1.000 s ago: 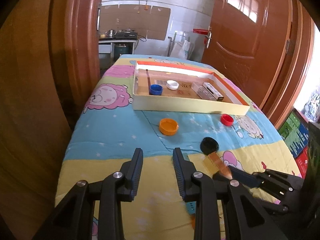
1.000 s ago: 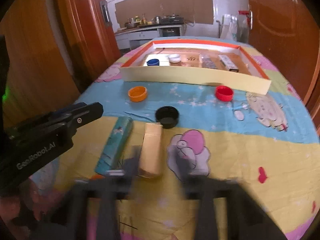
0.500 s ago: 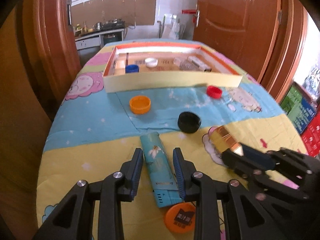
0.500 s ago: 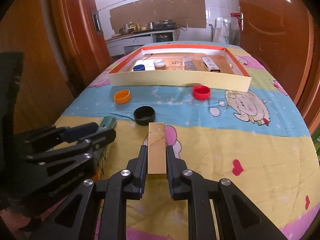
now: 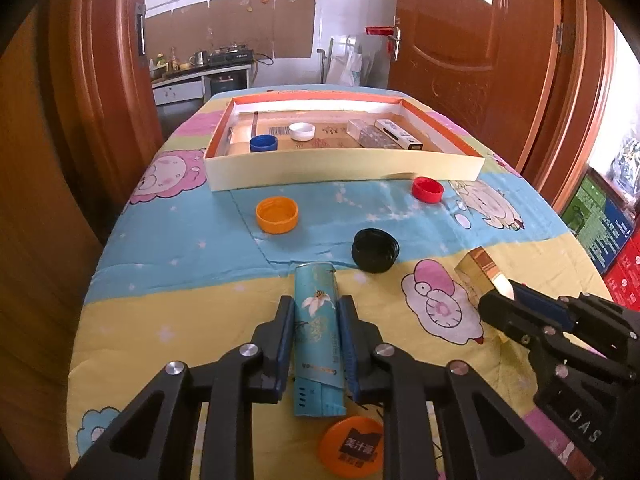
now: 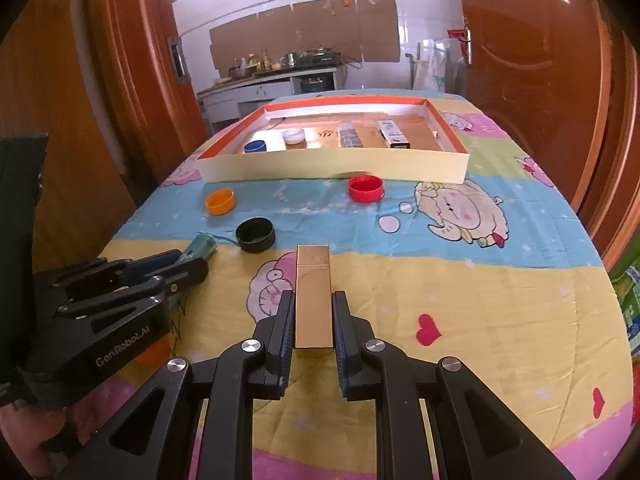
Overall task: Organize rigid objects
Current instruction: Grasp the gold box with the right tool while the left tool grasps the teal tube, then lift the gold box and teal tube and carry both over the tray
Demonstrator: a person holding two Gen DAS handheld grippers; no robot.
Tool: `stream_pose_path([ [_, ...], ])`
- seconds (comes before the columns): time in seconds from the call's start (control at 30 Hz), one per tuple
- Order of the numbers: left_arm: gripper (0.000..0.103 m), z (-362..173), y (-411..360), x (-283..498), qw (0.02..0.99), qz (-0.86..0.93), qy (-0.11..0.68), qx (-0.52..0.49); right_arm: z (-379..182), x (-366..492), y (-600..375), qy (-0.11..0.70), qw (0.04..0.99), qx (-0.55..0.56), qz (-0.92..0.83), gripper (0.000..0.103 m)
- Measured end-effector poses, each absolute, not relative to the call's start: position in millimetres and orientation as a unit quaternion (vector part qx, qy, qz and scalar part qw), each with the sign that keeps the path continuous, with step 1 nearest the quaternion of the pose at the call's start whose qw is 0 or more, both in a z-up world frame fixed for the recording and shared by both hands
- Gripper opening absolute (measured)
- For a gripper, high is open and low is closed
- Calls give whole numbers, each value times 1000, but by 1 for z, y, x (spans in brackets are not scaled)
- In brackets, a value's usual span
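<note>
We find the left hand-held gripper closed on the teal box, its jaws having just been closing, with the pads now pressed to both long sides of the box; the box lies flat on the table, which is covered by a cartoon-print cloth. We find the right hand-held gripper clamped on the gold box, which points away from the camera toward the tray. The tray sits at the far end of the table and holds a blue cap, a white cap and two long boxes lying side by side. On the cloth between the tray and the grippers we note an orange cap, a black cap and a red cap, each standing apart from the others. An orange lid lies just below the near end of the teal box in the left wrist view.
</note>
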State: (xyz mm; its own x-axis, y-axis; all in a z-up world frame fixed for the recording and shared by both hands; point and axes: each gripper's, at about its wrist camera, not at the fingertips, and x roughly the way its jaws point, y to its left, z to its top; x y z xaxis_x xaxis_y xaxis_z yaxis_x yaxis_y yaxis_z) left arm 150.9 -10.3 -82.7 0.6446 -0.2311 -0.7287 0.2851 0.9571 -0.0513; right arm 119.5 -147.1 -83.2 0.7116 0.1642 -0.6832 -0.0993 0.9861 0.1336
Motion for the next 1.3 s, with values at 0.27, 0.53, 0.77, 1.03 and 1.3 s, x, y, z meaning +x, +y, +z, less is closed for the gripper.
stream_pose_path([
  [0.27,23,-64,-10,146,914,-150,375,32,-77,119,-152,365,927,44,72,18],
  [0.53,23,-32,-5,153,926,-151,346,30,-50,123,-161,335,939,37,68,18],
  [0.77,23,-5,-2,163,932,-157,325,30,-31,130,-179,323,944,31,56,18],
  [1.03,23,15,-11,178,940,-155,301,50,-10,146,-187,311,949,9,51,18],
  [1.3,23,24,-18,194,947,-149,283,44,2,163,-186,303,951,-4,54,18],
])
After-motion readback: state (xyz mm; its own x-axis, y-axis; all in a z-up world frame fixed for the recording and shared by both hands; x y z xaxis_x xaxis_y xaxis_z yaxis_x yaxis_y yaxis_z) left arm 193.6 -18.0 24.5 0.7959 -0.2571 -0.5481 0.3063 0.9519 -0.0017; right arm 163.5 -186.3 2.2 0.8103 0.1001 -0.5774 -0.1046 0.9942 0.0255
